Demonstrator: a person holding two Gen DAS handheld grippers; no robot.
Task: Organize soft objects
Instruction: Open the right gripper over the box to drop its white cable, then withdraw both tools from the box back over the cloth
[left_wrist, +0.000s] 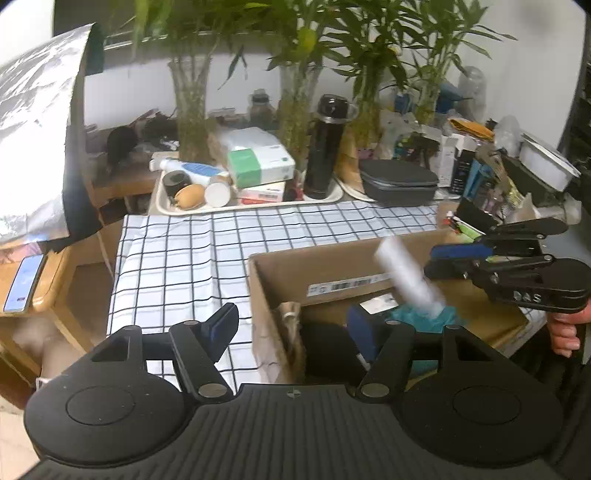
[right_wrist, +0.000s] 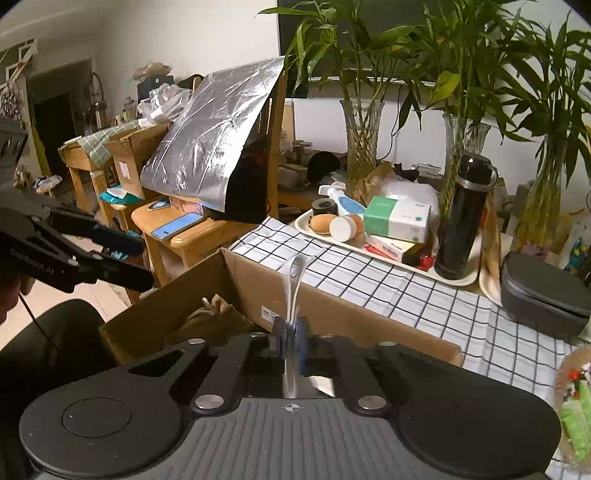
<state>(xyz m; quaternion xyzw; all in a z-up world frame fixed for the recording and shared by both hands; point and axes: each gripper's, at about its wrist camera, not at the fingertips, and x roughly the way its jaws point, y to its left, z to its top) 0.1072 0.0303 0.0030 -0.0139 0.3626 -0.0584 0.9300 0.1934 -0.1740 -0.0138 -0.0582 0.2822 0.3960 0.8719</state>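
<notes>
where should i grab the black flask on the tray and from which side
Grip the black flask mid-body, coming from the checked cloth side. It stands upright on the tray, a smooth cylinder; vases crowd behind it and the tissue pack sits beside it.

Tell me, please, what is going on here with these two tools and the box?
A person is sorting soft things into a cardboard box on the checked tablecloth. The right hand-held gripper has a thin white soft item between its pads, above the box; whether the pads press on it I cannot tell. The left hand-held gripper is open and empty, near the box's corner. A teal cloth and a beige cloth already lie inside.
</notes>
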